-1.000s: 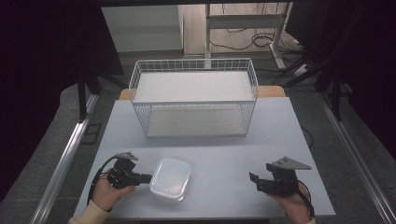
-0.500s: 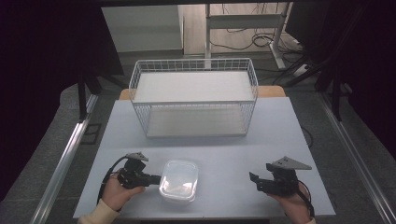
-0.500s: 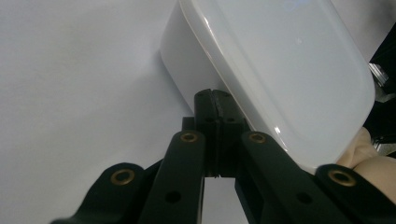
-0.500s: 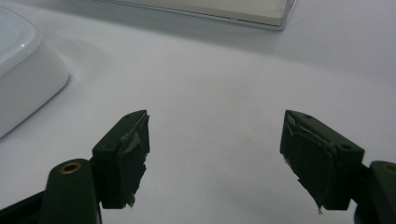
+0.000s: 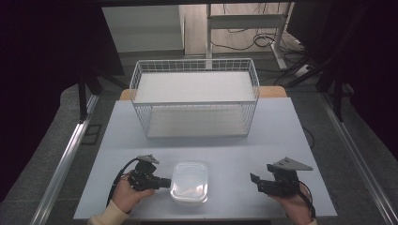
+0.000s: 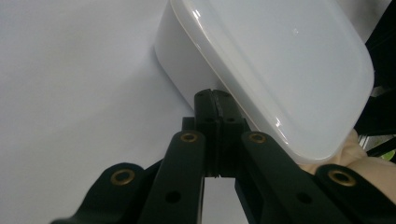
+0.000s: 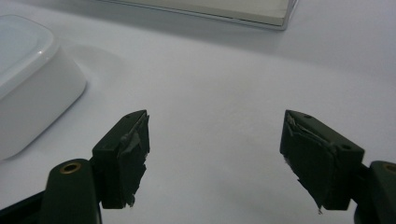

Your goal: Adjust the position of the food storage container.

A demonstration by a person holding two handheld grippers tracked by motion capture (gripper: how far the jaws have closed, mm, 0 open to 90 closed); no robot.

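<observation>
Lid of white container bears no readable writing.

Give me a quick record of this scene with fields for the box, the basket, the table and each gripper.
box: white lidded container, near edge of table, between the grippers
basket: white wire basket, far side of table, nothing seen inside
table: pale grey top
left gripper: jaws together, tips against the container's left side just under the lid rim
right gripper: jaws wide apart, held off to the container's right, not touching it
</observation>
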